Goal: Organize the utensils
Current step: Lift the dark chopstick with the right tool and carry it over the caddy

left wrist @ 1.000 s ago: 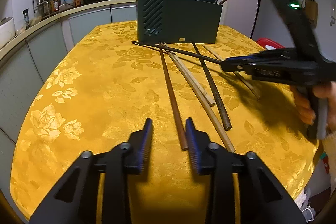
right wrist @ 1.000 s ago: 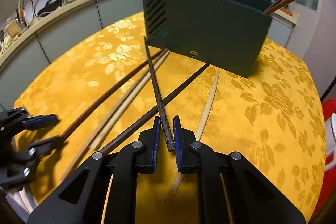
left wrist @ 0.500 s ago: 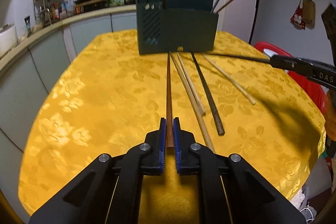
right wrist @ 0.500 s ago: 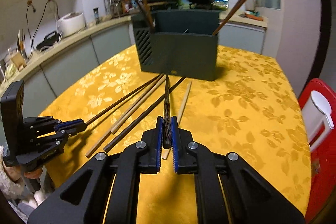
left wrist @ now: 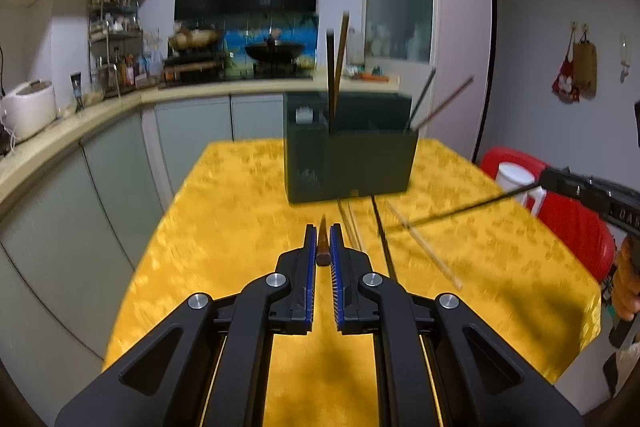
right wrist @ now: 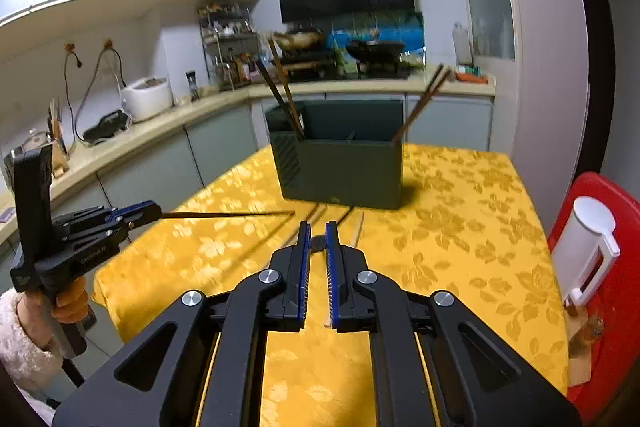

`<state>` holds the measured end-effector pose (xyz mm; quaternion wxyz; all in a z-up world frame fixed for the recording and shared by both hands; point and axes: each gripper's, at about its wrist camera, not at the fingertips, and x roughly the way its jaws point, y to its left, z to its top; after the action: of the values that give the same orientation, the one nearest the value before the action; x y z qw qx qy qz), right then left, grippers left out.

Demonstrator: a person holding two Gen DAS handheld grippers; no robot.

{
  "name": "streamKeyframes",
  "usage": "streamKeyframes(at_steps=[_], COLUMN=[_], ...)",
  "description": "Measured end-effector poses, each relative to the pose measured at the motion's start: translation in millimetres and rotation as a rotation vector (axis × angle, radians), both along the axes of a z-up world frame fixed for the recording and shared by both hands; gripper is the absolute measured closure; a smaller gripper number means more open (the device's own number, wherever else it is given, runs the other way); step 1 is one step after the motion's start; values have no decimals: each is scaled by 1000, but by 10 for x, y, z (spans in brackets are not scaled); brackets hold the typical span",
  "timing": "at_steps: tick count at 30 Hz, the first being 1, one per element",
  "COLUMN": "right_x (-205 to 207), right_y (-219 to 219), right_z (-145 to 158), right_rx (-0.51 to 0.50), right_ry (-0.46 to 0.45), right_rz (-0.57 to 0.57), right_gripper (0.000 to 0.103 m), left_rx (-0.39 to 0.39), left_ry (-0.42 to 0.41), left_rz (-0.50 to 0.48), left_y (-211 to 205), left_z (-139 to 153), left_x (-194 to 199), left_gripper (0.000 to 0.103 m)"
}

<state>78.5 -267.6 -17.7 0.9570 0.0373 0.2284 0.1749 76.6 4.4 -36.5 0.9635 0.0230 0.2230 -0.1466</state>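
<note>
My left gripper [left wrist: 323, 231] is shut on a brown chopstick [left wrist: 323, 254], seen end-on and lifted off the yellow table [left wrist: 240, 227]. My right gripper [right wrist: 318, 227] is shut on a dark chopstick [right wrist: 318, 243], also raised. Each gripper shows in the other's view: the right gripper [left wrist: 544, 183] holds its dark chopstick [left wrist: 460, 213] level, and the left gripper [right wrist: 158, 213] holds the brown chopstick [right wrist: 228, 214] level. Ahead stands a dark green utensil holder [left wrist: 352, 163] [right wrist: 340, 167] with several chopsticks [right wrist: 286, 99] upright in it. Three chopsticks [left wrist: 424, 247] lie on the cloth before it.
A red seat [right wrist: 612, 267] with a white container [right wrist: 586, 251] stands right of the table. A kitchen counter [right wrist: 140, 135] with a rice cooker [right wrist: 146, 97] runs along the left and back. A hand [right wrist: 70, 303] in a fluffy sleeve grips the left gripper's handle.
The left gripper closed on the brown chopstick. Both grippers then rose off the table with their chopsticks and tilted up, so the holder now appears farther ahead.
</note>
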Motion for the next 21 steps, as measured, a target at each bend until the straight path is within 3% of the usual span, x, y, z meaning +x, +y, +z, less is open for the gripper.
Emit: streamKeyframes(at_steps=[11,21], right_x=[50,234], right_y=[-129,-172], right_z=[413,553], right_rx=[85,54], right_ry=[-46,-10], right_rz=[-8,-44], right_gripper=[95,95], left_rx=[-36,-15], left_ry=[-106,-120], left_rz=[-21,-42], left_y=[-6,-78], left_z=[552,806], left_x=[43,166], left_gripper=[97,97])
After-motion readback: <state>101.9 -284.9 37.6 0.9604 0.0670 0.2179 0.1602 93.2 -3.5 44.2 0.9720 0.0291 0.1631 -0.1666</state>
